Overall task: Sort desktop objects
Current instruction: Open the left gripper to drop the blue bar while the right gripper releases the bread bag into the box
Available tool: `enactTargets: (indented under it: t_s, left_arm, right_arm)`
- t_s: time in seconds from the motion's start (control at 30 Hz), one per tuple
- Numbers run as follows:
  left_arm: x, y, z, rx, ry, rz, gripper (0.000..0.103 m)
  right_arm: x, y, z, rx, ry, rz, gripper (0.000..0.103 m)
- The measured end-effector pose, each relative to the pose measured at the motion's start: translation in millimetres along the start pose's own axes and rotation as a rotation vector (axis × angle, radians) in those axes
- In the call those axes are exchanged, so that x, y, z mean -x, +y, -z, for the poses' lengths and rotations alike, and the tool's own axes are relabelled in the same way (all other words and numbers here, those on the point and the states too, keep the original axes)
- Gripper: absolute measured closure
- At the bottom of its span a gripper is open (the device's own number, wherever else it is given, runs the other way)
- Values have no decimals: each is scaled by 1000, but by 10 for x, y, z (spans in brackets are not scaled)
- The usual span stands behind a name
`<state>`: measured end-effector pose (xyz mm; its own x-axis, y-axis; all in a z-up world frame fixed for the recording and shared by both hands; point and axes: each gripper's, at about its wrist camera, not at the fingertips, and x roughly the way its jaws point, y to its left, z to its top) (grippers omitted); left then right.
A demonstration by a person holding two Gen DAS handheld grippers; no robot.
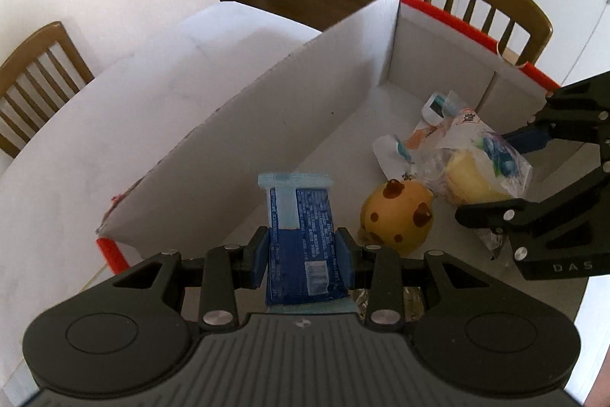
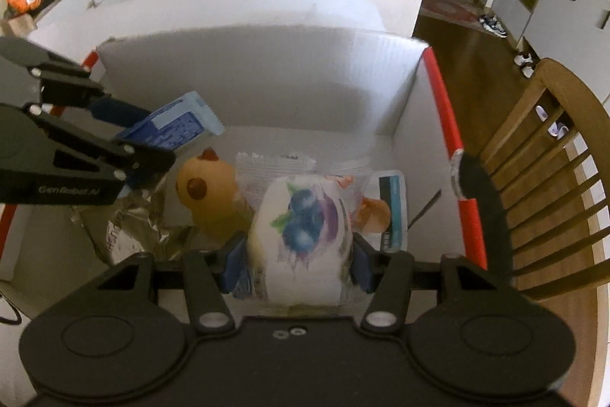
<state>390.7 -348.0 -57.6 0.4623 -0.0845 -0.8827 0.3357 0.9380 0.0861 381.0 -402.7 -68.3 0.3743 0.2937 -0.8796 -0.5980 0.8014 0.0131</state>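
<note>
Tools hang over the box [image 2: 411, 90], the left tool [image 1: 301, 254] pinching a blue packet [image 1: 301, 235], the right tool [image 2: 295, 260] pinching a bagged cake [image 2: 301, 235].

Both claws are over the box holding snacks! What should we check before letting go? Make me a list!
1. Left claw grips the blue packet: ok.
2. Right claw grips the blueberry cake bag: ok.
3. Both snacks are over the white box, inside its walls: ok.
4. Claws apart from each other: ok.
5. Clear floor under the cake bag: cannot tell, hidden.
6. Spotted yellow toy clear of the drop: not ok, it sits right beside both.
</note>
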Motion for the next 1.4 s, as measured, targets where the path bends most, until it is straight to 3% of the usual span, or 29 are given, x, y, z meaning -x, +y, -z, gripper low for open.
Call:
enactTargets:
  t_s: [0.4, 0.6, 0.7, 0.77, 0.83, 1.4]
  left_arm:
    - [-152, -2, -83, -13, 52, 14, 68]
    - [-180, -4, -118, -10, 62, 18, 65]
    - [-169, -9, -120, -11, 61, 8, 58]
    - [-151, -12, -114, -8, 58, 4, 40]
    - [-127, -35, -134, -8, 48, 1, 37]
    - [220, -2, -44, 27, -14, 29, 37]
  right_arm:
    - [-20, -71, -21, 0, -2, 4, 46]
    - [40, -66, -11, 13, -20, 4, 38]
    - [67, -71, -8, 15, -24, 3, 37]
    - [97, -58, -11, 16, -29, 3, 34]
    - [133, -32, 3, 18, -36, 7, 31]
    - [502, -10, 39, 18, -78, 4, 26]
